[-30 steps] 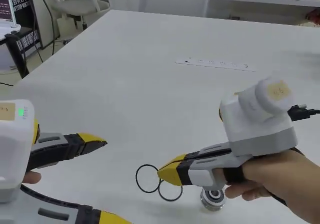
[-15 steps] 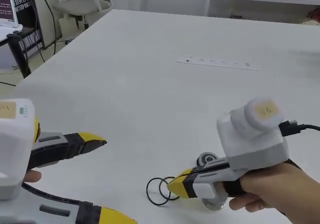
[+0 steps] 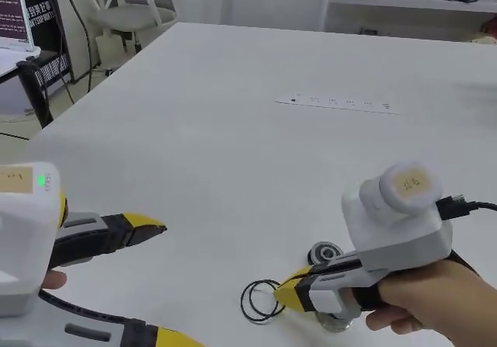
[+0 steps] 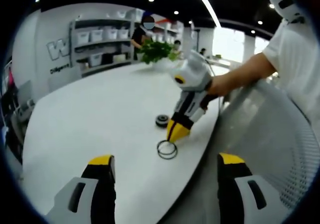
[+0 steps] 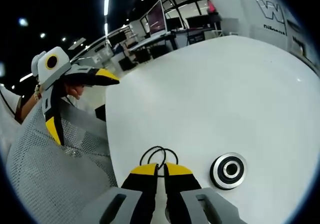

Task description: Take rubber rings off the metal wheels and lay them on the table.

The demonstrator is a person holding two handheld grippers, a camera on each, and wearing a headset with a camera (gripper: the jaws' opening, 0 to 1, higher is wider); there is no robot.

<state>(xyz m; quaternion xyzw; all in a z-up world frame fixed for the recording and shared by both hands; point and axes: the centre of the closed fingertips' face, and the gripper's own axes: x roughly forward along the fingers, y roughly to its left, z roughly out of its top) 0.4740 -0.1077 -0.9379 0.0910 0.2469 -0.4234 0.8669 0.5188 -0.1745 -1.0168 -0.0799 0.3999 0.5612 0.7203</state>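
Pinched rings [image 3: 260, 300] in clenched right claw [image 3: 281, 293], flat on tabletop [image 3: 233, 153] beside wheel [image 3: 324, 252]. Held left claw [image 3: 159, 281] released, well apart. Needed to open low, then lift straight, not drag rings.

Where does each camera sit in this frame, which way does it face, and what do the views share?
Head view: on the headset, looking forward and down over the white table; left gripper open, right gripper in a hand.
Left gripper view: above its wide-apart jaws, facing the right gripper; the person's arm shows.
Right gripper view: along its closed jaws, facing the left gripper.
All three share the rubber rings and a metal wheel.
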